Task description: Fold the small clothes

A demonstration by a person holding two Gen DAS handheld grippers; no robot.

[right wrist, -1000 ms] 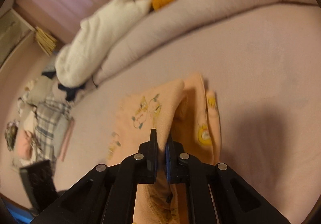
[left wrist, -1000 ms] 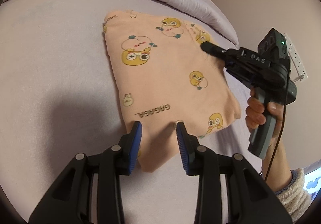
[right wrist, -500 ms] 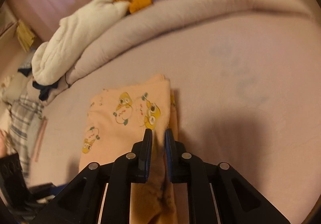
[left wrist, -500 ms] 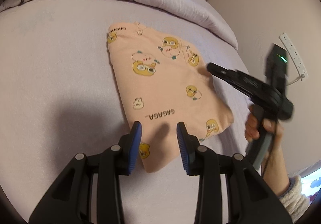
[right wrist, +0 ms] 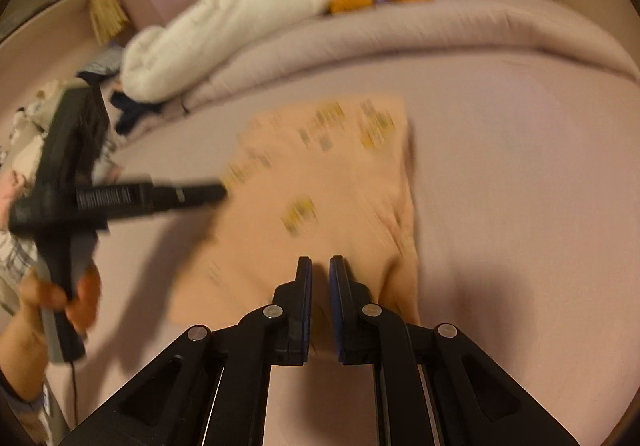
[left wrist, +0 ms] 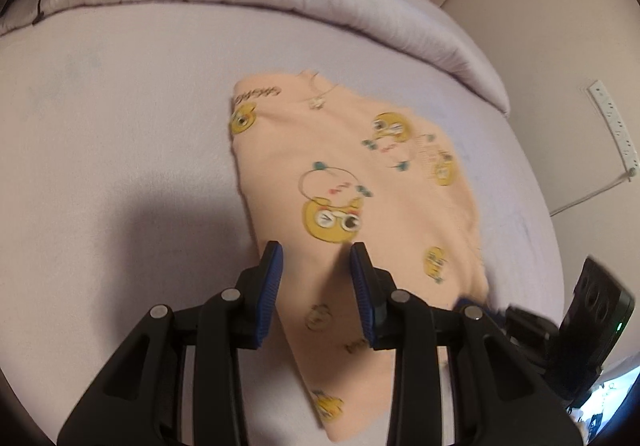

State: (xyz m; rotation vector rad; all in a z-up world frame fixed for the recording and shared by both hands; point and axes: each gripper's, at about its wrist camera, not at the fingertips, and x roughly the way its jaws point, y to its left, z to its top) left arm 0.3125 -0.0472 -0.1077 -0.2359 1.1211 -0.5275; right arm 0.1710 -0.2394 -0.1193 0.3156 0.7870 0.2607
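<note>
Right wrist view: right gripper fingers, nearly shut, have released the garment; left gripper part-open, empty. Fold laid.

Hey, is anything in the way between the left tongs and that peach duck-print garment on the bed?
Nothing visible. The left tongs hang right over the near part of the peach garment, jaws apart with only fabric showing between them. The right tongs are at its other edge, off to the side.
</note>
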